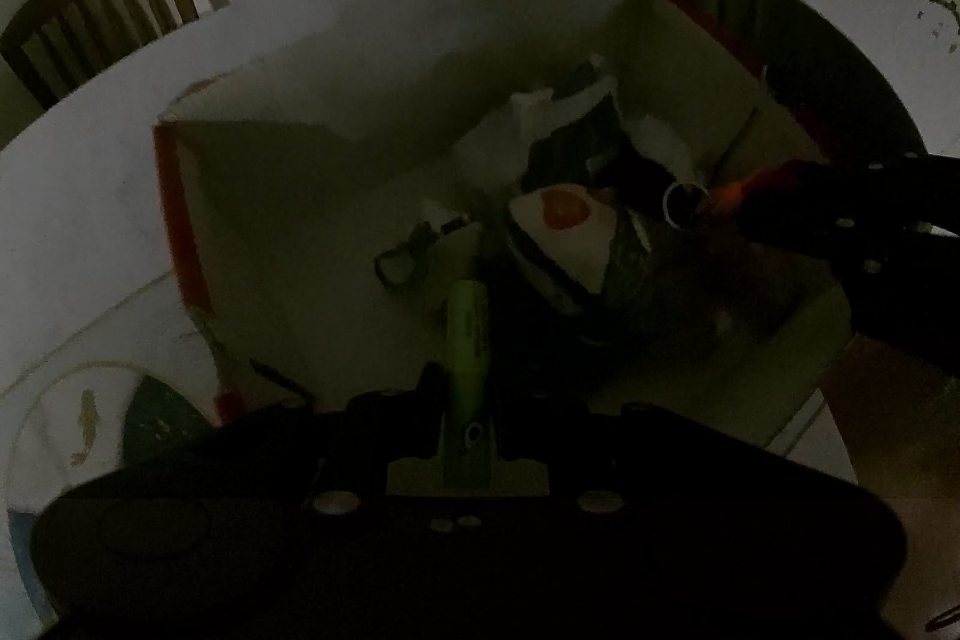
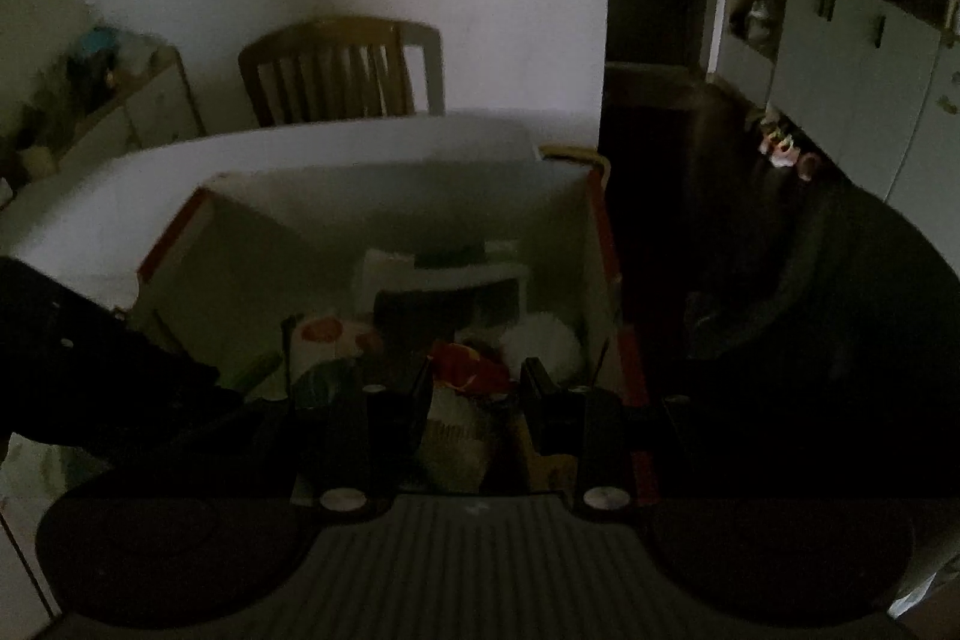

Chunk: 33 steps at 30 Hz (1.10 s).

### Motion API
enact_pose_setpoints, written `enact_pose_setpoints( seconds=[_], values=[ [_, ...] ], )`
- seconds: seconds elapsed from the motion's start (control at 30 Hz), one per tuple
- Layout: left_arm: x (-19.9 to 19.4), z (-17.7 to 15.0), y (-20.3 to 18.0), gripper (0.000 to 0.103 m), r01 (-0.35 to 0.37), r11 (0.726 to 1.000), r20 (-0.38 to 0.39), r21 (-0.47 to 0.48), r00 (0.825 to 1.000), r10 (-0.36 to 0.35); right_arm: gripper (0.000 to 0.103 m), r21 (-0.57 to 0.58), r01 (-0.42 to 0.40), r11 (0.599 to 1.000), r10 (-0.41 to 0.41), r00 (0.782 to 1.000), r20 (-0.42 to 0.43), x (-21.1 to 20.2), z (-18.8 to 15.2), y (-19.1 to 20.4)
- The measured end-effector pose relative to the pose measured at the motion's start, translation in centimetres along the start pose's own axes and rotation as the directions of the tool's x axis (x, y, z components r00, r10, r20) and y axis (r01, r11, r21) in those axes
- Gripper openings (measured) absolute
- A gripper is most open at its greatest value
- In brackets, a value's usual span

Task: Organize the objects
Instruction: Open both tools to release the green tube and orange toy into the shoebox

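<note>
Step in hand, judged: dropping items into open white cardboard box with red edges (image 1: pixel 180 196), frame centre. Left gripper (image 1: pixel 465 400) clamped tight on slim green highlighter pen (image 1: pixel 467 334), lower centre, tip poised over box interior. Right gripper (image 2: pixel 477 388) held partly apart around a red-and-white soft item (image 2: pixel 462 370), lower centre; identity unclear in dim light. Next move likely needs lowering, then release clear of clutter. Highlighter looked smooth, capped, upright between jaws.
</note>
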<state>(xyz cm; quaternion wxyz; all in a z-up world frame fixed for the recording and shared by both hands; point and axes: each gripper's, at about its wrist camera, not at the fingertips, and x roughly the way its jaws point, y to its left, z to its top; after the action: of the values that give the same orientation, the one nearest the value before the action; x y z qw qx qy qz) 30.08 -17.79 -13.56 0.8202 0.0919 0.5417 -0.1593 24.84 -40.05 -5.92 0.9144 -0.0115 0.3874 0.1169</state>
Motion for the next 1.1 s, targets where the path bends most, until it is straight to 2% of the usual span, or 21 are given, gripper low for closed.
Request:
enact_pose_setpoints(
  seconds=[0.43, 0.63, 0.8, 0.87, 0.93, 1.1],
  values=[
    [1.9, 0.5, -0.2, 0.017, 0.022, 0.999, -0.070, -0.031, 0.997, -0.024, 0.032, -0.041, -0.037, 0.998, 0.033, 0.995, -0.097, 2.0, -0.7, 0.4],
    [2.2, 0.6, -0.5, 0.030, 0.033, 0.999, -0.081, -0.034, 0.996, -0.035, 0.032, -0.042, -0.048, 0.998, 0.043, 0.992, -0.121, 2.1, -1.0, 0.2],
    [1.2, 0.4, -0.6, 0.047, 0.042, 0.999, -0.056, -0.032, 0.997, -0.044, 0.033, -0.035, -0.071, 0.997, 0.066, 0.990, -0.125, 1.7, -1.1, -0.1],
    [0.6, 0.2, -0.7, 0.054, 0.055, 0.998, -0.033, -0.034, 0.998, -0.056, 0.039, -0.033, -0.080, 0.996, 0.076, 0.989, -0.124, 1.4, -1.2, -0.1],
    [-0.1, 0.0, -0.8, 0.056, 0.060, 0.997, -0.012, -0.038, 0.998, -0.060, 0.045, -0.031, -0.085, 0.996, 0.081, 0.990, -0.113, 1.0, -1.3, -0.1],
    [-2.2, -0.4, -0.5, 0.058, 0.088, 0.995, 0.038, -0.043, 0.996, -0.086, 0.046, -0.030, -0.094, 0.995, 0.090, 0.991, -0.097, -0.2, -1.3, 0.0]
  ],
)
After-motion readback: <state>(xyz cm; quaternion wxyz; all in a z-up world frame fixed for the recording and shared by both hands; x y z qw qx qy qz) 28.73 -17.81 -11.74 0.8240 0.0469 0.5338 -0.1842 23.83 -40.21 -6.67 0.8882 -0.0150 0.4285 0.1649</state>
